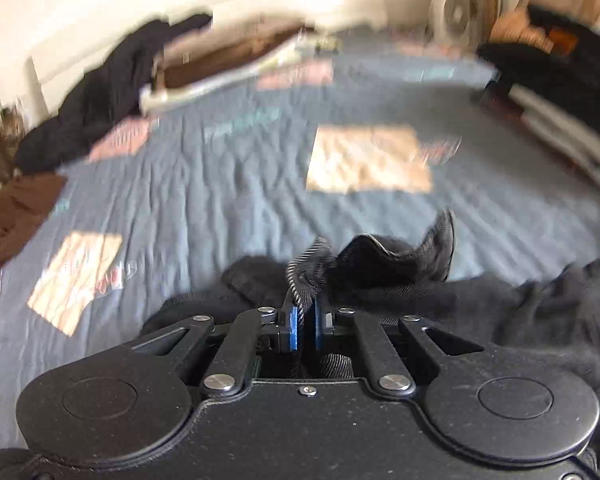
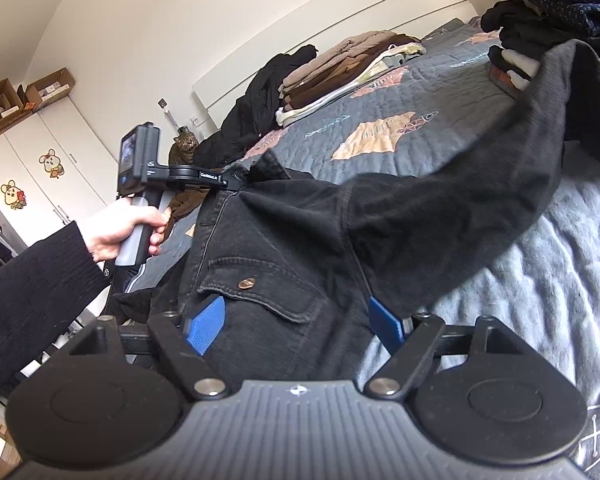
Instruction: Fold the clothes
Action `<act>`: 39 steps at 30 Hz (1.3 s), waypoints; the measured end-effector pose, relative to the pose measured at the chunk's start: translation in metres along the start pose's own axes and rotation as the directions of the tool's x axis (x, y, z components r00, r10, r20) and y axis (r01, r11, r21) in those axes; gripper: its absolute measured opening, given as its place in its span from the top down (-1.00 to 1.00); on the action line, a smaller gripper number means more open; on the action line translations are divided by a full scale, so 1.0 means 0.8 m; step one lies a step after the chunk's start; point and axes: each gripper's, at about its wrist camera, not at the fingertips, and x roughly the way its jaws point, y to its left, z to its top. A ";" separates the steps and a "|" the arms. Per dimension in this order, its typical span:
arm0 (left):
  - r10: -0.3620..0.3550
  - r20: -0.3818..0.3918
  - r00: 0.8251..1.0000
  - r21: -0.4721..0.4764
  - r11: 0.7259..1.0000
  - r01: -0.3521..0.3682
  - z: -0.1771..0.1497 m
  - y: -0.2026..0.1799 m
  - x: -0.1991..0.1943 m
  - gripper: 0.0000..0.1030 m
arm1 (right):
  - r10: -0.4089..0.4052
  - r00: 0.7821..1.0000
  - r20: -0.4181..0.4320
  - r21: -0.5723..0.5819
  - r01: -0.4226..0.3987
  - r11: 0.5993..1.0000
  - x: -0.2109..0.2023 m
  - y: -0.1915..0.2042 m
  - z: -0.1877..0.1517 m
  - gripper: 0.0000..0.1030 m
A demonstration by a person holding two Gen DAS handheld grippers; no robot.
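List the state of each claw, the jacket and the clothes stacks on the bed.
Left claw: shut on the black denim jacket's collar.
Right claw: open, pads either side of the jacket front.
Black denim jacket: unfolded, sleeve stretched out, chest pocket flap snapped shut.
Beige and brown stack: folded.
Dark stack: folded.

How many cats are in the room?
1. The cat sits at the far side of the bed, by the black clothes pile. Others may be hidden.
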 end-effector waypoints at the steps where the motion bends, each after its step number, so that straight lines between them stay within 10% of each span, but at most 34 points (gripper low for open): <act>1: 0.003 -0.050 0.999 0.002 1.000 -0.003 -0.002 0.000 0.018 0.82 | -0.001 1.000 -0.004 -0.003 0.001 1.000 0.001 0.001 0.000 -0.52; 4: 0.052 -0.110 0.993 0.048 0.998 -0.047 -0.017 -0.015 0.056 0.62 | -0.005 1.000 -0.016 -0.012 0.005 1.000 0.005 0.003 -0.002 -0.52; 8: 0.103 -0.098 0.990 0.080 0.992 -0.096 -0.039 -0.014 0.057 -0.19 | -0.009 1.000 -0.028 -0.022 0.009 1.000 0.009 0.006 -0.003 -0.52; 14: 0.025 0.027 0.999 -0.059 0.998 -0.023 -0.066 0.042 -0.039 -0.31 | -0.013 1.000 -0.026 -0.019 0.013 1.000 0.008 0.006 0.001 -0.52; 20: -0.161 0.112 0.981 -0.097 0.980 0.172 -0.178 0.052 -0.184 -0.53 | -0.012 1.000 -0.018 -0.029 0.012 1.000 0.006 0.014 0.001 -0.52; 29: -0.487 -0.097 0.868 -0.056 0.873 0.484 -0.368 0.015 -0.291 -0.52 | -0.017 1.000 -0.017 -0.103 0.015 0.995 0.001 0.050 -0.002 -0.52; 39: -0.608 -0.135 0.783 -0.248 0.785 0.567 -0.465 -0.027 -0.284 -0.13 | 0.046 0.998 -0.045 -0.213 -0.055 0.976 0.004 0.119 -0.017 -0.54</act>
